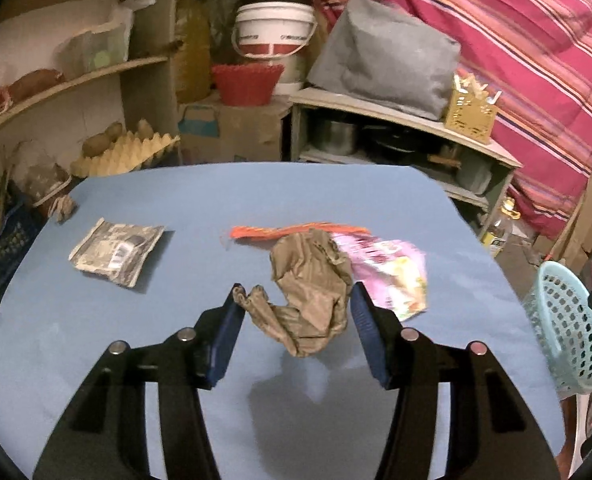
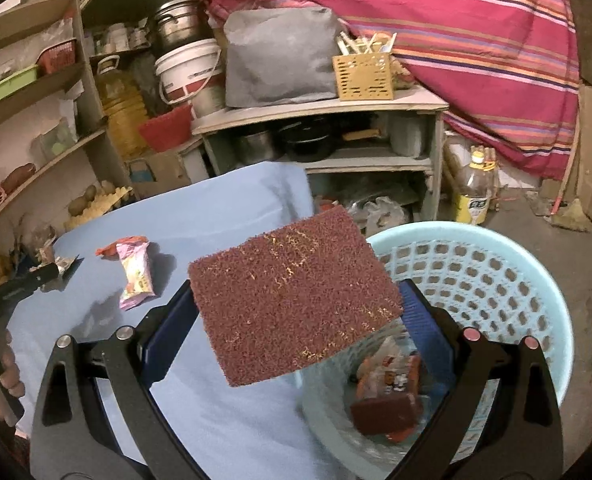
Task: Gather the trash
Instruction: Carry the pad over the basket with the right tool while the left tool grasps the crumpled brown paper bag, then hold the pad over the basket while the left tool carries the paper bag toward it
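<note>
Right wrist, pink wrapper [image 2: 136,274] (print unreadable)

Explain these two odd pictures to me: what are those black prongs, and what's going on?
A person holds a gripper in each hand, each with a camera looking along its black jaws. First picture, left gripper: it grips crumpled brown paper above the blue table, where a grey printed packet, a pink wrapper and an orange strip lie. Second, right gripper: it holds a maroon scouring pad near a pale blue plastic basket holding trash.
</note>
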Demonstrator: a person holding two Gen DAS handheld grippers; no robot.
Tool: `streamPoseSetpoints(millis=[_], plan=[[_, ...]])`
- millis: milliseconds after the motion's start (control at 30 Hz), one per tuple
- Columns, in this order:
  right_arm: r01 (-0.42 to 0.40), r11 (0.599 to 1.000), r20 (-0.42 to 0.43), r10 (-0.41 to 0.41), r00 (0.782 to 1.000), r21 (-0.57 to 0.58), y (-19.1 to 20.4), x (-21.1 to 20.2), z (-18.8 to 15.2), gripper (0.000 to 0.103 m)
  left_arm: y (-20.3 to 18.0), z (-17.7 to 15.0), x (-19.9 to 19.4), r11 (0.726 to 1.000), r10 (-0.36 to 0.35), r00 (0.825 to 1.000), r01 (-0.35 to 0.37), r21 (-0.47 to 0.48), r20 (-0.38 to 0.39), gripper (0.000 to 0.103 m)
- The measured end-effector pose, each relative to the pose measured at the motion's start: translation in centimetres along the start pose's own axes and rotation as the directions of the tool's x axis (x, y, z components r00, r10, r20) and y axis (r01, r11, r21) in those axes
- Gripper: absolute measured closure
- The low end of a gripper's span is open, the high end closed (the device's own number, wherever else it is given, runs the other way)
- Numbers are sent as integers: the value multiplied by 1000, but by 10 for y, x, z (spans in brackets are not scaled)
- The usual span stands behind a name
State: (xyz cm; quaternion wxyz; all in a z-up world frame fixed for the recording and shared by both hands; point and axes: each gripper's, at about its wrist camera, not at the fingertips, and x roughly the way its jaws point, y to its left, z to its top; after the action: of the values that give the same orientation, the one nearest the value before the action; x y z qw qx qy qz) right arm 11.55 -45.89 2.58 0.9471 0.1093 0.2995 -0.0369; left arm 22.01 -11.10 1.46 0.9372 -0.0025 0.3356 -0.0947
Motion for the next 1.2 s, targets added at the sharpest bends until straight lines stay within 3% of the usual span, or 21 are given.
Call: streamPoseSetpoints(millis=[267, 467, 767, 1200], plan=[[141, 990, 20, -140, 990, -14, -34, -12, 2, 8, -58, 5, -6, 997, -71, 997, 70, 45, 30, 49], [200, 980, -10, -200, 980, 10, -62, -10, -5, 8, -97, 6, 0, 992, -106, 994, 103, 78, 33, 49], [214, 976, -29, -212, 977, 47, -86, -12, -10, 8, -147, 7, 3, 976, -181, 982, 174, 132, 43, 49], [195, 979, -59, -192, 980, 56, -92, -4, -11, 7, -200, 2, 17, 948, -257, 966, 250, 197, 11, 49]])
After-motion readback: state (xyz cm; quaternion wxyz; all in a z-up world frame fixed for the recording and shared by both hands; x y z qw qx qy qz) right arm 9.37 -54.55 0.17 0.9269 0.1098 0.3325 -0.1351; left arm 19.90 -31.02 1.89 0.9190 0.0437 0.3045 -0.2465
